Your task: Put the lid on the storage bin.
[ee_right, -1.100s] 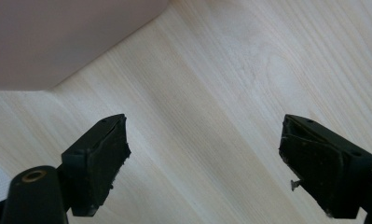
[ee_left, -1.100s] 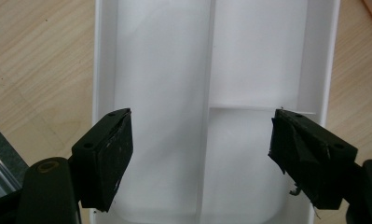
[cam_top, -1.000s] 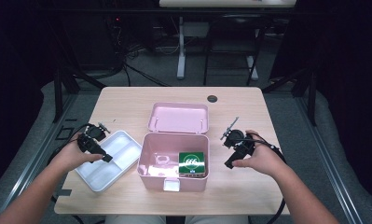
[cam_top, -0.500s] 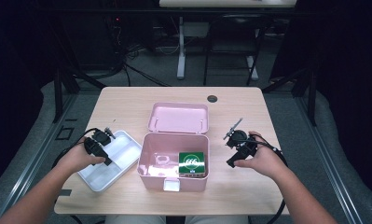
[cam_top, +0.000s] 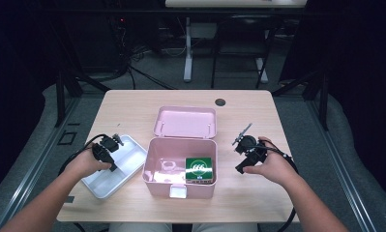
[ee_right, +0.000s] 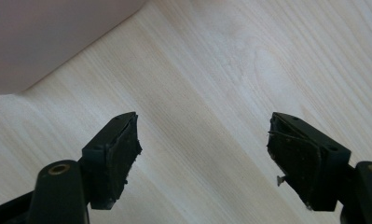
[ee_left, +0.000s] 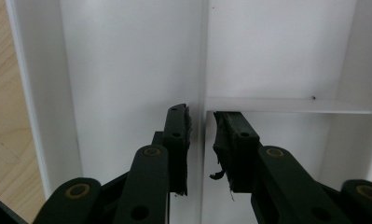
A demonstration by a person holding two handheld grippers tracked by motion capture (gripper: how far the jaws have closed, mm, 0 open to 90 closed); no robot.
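A white divided tray (cam_top: 128,158) lies at the table's left, beside an open pink box (cam_top: 154,181). My left gripper (cam_top: 112,162) points down into the tray. In the left gripper view its jaws (ee_left: 202,126) straddle the tray's thin middle divider (ee_left: 204,56) and have just been closing. A narrow gap still shows on each side of the wall, so the pads do not press it. My right gripper (cam_top: 239,157) hovers open over bare wood right of the box. Nothing lies between its fingers (ee_right: 204,135), and the box's pink wall (ee_right: 48,37) shows at the upper left.
The box's pink lid (cam_top: 185,122) lies flat behind it. Inside the box are a green packet (cam_top: 200,167) and a clear item (cam_top: 167,166). A dark round grommet (cam_top: 220,102) sits near the table's far edge. Bare wood (cam_top: 244,203) lies in front of the right hand.
My left hand has sunk toward the tray and shifted a little to the right, bringing its gripper down into it. The right hand has stayed in place.
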